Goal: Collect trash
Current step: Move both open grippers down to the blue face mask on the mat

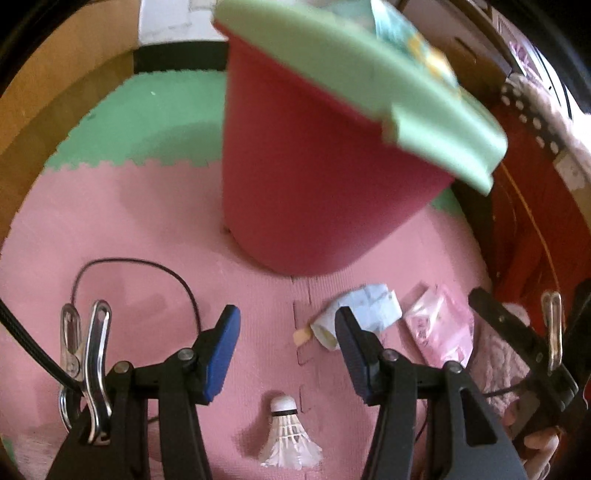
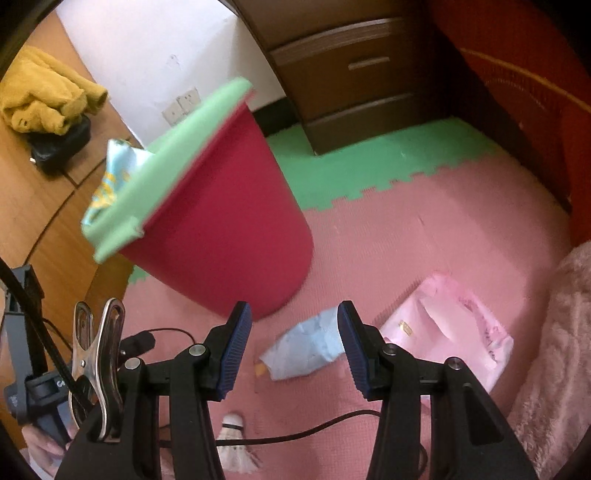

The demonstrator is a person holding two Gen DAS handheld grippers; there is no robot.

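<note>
On a floor of pink foam mats (image 1: 110, 229) edged with green ones (image 2: 388, 162), two hand-held grippers point down at scattered litter; at far left of the left wrist view a thin black cable (image 1: 147, 266) loops across the mat; the left gripper (image 1: 288, 354) has its blue-padded jaws spread apart with nothing between them, and a white shuttlecock (image 1: 286, 439) lies on the mat just below the gap; a red bin (image 1: 314, 177) with a pale green rim (image 1: 369, 81) stands on the mat beyond, a light blue wrapper (image 1: 413, 33) poking from its top; to the right of the bin's base lies a crumpled light blue paper (image 1: 373, 306), with a pink plastic bag (image 1: 439, 325) just beside it and a small tan scrap (image 1: 303, 336), too blurred to identify, at the paper's left edge; in the right wrist view the right gripper (image 2: 295, 350) likewise stands released and empty, its jaws framing the blue paper on the floor; the pink bag lies to the right of it, beside a pink fluffy blanket (image 2: 554, 350); a brown drawer unit (image 2: 351, 74) stands behind.
</note>
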